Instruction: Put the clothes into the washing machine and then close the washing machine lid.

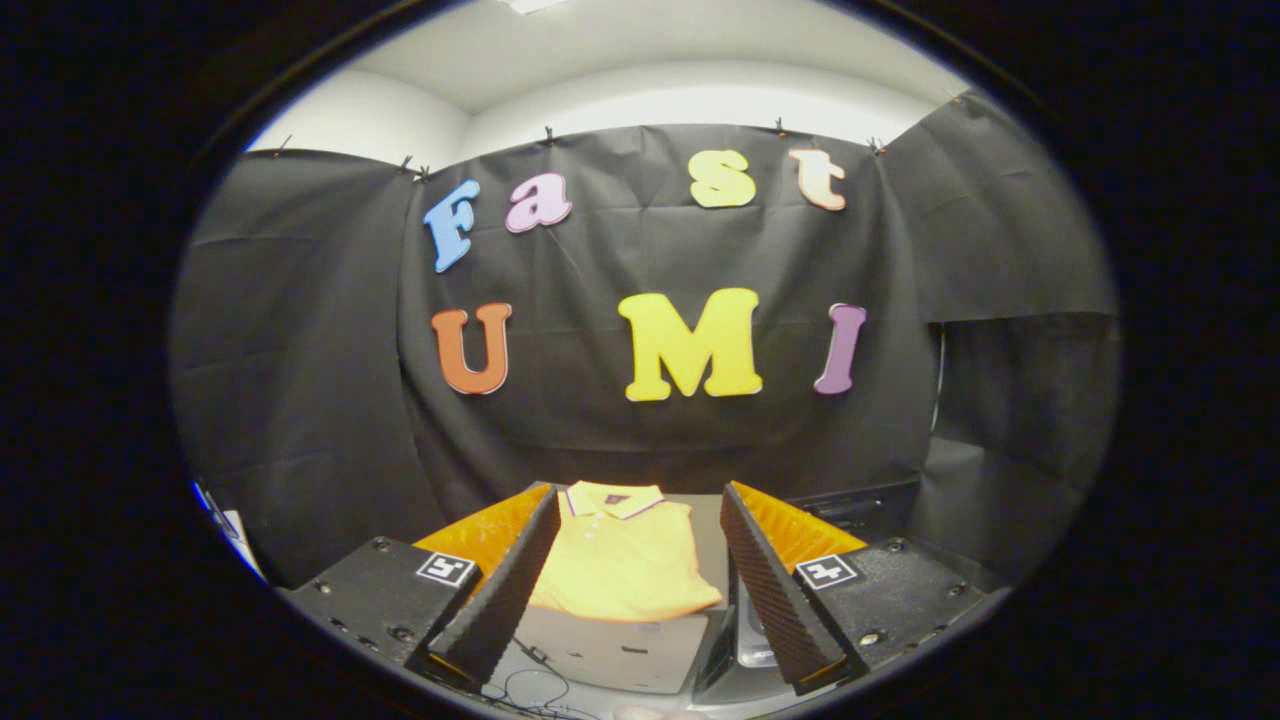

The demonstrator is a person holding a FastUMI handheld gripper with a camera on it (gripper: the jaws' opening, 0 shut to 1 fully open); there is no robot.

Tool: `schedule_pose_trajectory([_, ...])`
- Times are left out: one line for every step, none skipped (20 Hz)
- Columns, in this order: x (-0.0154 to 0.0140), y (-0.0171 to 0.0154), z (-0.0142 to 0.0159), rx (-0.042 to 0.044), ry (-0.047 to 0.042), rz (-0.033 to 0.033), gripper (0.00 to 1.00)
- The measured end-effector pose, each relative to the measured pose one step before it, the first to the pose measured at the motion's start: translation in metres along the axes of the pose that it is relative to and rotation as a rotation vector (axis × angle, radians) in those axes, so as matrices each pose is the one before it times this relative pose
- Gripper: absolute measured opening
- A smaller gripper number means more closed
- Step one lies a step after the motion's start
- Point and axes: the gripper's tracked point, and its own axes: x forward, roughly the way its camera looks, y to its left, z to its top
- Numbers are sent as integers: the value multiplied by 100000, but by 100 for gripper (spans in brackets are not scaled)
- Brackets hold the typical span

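Observation:
A folded yellow polo shirt (622, 555) with a collar lies flat on a grey table (708, 515), seen between and beyond my fingers. My gripper (640, 500) is open, its two fingers spread wide on either side of the shirt and held above it, touching nothing. A light grey box-like surface (620, 650) sits below the shirt's near edge; I cannot tell whether it is part of the washing machine.
Black cloth walls close the booth behind the table and on both sides. A dark object (860, 510) sits at the table's right rear. Thin cables (530, 680) lie near the front, below the fingers.

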Motion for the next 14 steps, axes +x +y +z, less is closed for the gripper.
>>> schedule_pose_trajectory([1964, 647, 60, -105, 1742, 1084, 100])
schedule_pose_trajectory([1958, 565, -117, 137, 2180, 516, 100])
schedule_pose_trajectory([1932, 626, -62, -44, 1478, 879, 100])
schedule_pose_trajectory([1928, 551, -124, -196, 1163, 601, 100])
schedule_pose_trajectory([1994, 332, -352, -507, 2373, 331, 100])
schedule_pose_trajectory([2075, 412, -601, -66, 2559, 322, 100])
schedule_pose_trajectory([1845, 372, -667, 225, 3050, 245, 100])
schedule_pose_trajectory([1893, 282, -802, 569, 3583, -105, 100])
schedule_pose_trajectory([1910, 111, -989, 316, 4295, -639, 100])
schedule_pose_trajectory([1892, 174, -912, 1007, 4072, -318, 100])
schedule_pose_trajectory([1613, 438, -854, 1333, 3760, 779, 100])
schedule_pose_trajectory([1510, 321, -879, 656, 4261, -275, 100])
schedule_pose_trajectory([1281, 127, -797, -138, 3645, -478, 100])
schedule_pose_trajectory([1481, 34, -726, -673, 2861, -1468, 100])
